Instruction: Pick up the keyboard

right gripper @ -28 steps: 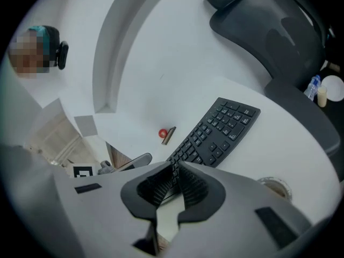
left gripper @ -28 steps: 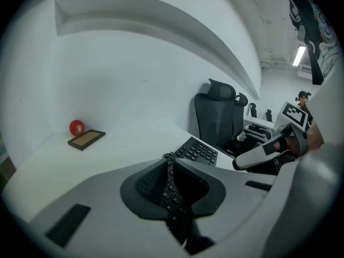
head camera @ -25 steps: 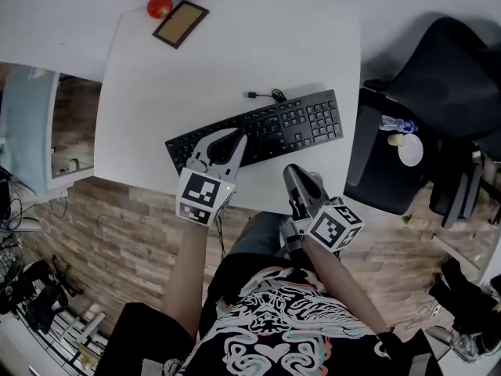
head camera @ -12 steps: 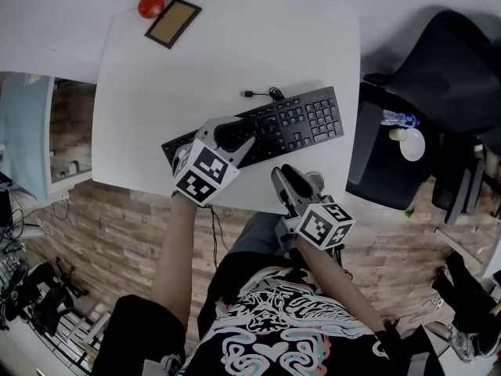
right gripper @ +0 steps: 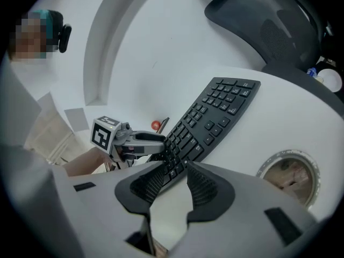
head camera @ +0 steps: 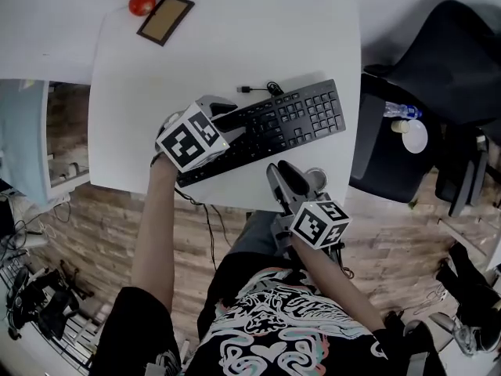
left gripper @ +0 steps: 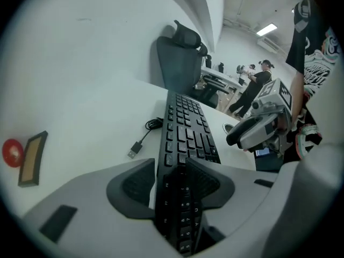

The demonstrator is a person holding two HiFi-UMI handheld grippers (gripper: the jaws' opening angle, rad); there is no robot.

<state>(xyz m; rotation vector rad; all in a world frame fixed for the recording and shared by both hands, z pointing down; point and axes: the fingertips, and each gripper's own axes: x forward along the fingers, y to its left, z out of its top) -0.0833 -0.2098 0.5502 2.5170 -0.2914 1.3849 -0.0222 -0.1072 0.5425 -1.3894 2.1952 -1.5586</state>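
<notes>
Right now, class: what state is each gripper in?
Left gripper: open, just opening, keyboard between jaws.
Right gripper: open, just opened, nothing between jaws.

A black full-size keyboard [head camera: 274, 128] lies aslant on the white table [head camera: 156, 69], close to its front edge, its unplugged USB cable [head camera: 262, 89] curled behind it.

Left tongs [head camera: 225, 114], jaws just opened, straddle the left end of a black keyboard [head camera: 297, 120] on a white desk [head camera: 235, 45]. The right tongs [head camera: 279, 172], jaws also newly opened, hover over the desk's front edge, just short of the keyboard. A red ball [head camera: 142, 2] sits beside a brown frame [head camera: 165, 19] at the far corner.
</notes>
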